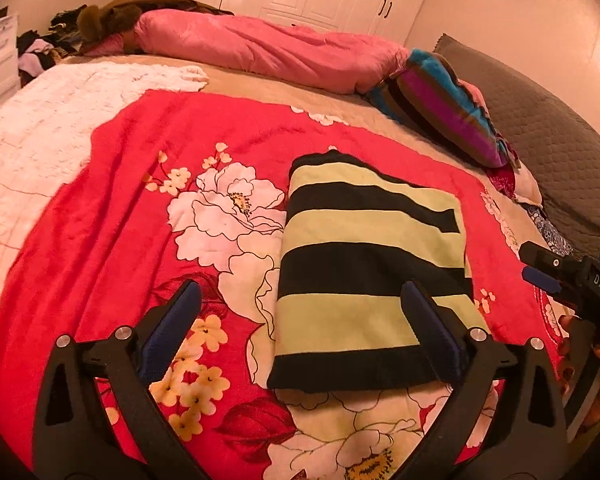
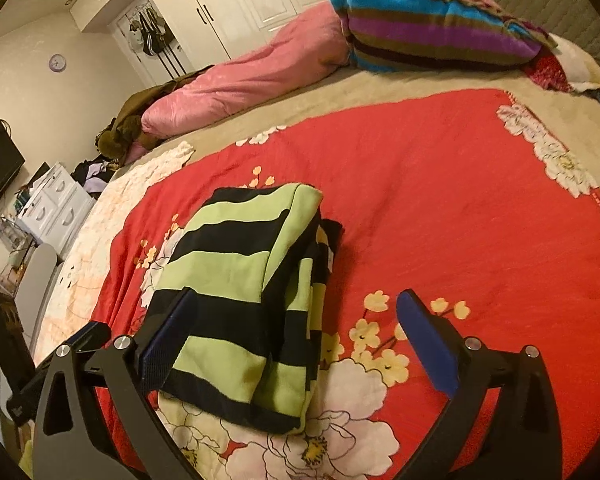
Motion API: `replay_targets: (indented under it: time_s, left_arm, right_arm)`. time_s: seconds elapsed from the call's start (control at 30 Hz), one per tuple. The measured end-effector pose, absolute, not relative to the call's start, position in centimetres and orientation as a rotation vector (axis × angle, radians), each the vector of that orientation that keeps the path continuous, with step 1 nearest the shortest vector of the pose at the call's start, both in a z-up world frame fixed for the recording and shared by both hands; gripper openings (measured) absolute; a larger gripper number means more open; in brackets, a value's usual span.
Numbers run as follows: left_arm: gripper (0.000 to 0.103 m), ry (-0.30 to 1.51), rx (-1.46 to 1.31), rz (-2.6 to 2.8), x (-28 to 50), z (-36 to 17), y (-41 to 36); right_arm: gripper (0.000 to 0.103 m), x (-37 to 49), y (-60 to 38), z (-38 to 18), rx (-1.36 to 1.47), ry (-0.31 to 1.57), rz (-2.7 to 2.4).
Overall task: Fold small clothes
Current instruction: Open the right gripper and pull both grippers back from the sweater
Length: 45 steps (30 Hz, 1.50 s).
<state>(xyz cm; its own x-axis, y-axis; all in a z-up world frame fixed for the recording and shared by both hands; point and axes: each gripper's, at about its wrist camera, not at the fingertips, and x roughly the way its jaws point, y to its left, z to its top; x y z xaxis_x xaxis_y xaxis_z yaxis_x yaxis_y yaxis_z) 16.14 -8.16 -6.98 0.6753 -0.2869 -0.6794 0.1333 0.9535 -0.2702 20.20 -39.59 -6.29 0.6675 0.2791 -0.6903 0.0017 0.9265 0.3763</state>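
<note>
Garment in wide green and black stripes is seen folded into a compact rectangle on the red floral blanket spread over the bed. The left gripper is held above it, jaws released and spread wide, nothing between them; the right pad overlaps the garment's near edge in view, contact cannot be told. The right gripper is likewise released, its jaws empty. From the left wrist, the right gripper shows at 3 o'clock. A pink duvet lies at 12 o'clock, a striped pillow beside it.
</note>
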Motion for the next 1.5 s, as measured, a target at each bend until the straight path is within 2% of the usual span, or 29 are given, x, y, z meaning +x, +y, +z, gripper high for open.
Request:
replay_targets:
  time_s: [0.87,1.5]
  left_arm:
    - [0.094,0.697,-0.119,-0.201,7.4,-1.6,-8.1]
    - [0.094,0.765,-0.108,-0.205,3.0,-1.4,-7.6]
  right_arm:
    - [0.099,11.2,-37.4,0.6,0.215,0.666,0.158]
    - [0.099,4.7,-34.0,-1.1,0.152,0.734,0.092]
